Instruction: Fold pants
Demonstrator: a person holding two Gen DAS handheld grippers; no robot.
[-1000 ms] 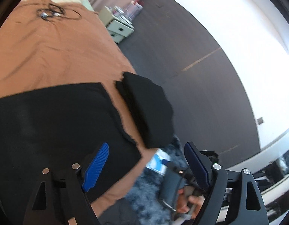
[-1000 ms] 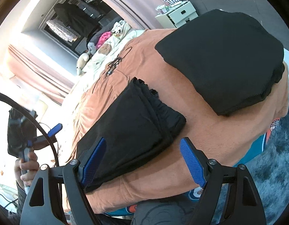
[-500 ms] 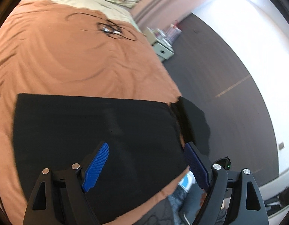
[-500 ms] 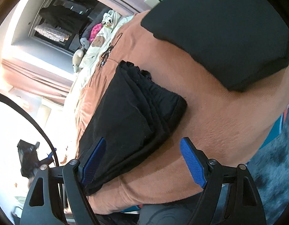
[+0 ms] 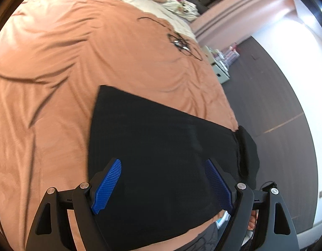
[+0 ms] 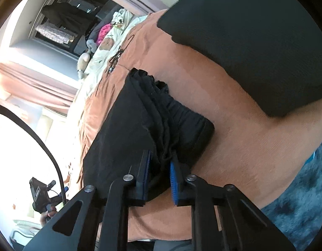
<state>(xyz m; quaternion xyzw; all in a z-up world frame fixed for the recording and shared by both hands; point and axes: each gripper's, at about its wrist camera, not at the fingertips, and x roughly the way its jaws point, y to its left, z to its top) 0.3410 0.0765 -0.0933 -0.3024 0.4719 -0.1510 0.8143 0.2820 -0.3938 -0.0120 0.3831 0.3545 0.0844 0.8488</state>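
The right gripper (image 6: 159,178) was pinched tight on the bunched edge of the black pants (image 6: 140,129). Its blue pads (image 6: 173,185) squeezed the thick folds between them. The pants lay folded on the orange blanket (image 6: 234,146), stretching away in front of the gripper. Up and to the right of it, apart from the pants, sat another folded black pile (image 6: 255,41). Far ahead lay soft toys (image 6: 106,41) near the top of the bed.

The left gripper (image 5: 164,185) was wide open and held nothing. It hung over the flat black pants (image 5: 161,152), which spread out ahead of its blue pads (image 5: 107,185). Farther ahead, a tangled black cord (image 5: 181,44) lay on the blanket (image 5: 77,62). To its right was dark floor (image 5: 276,104).
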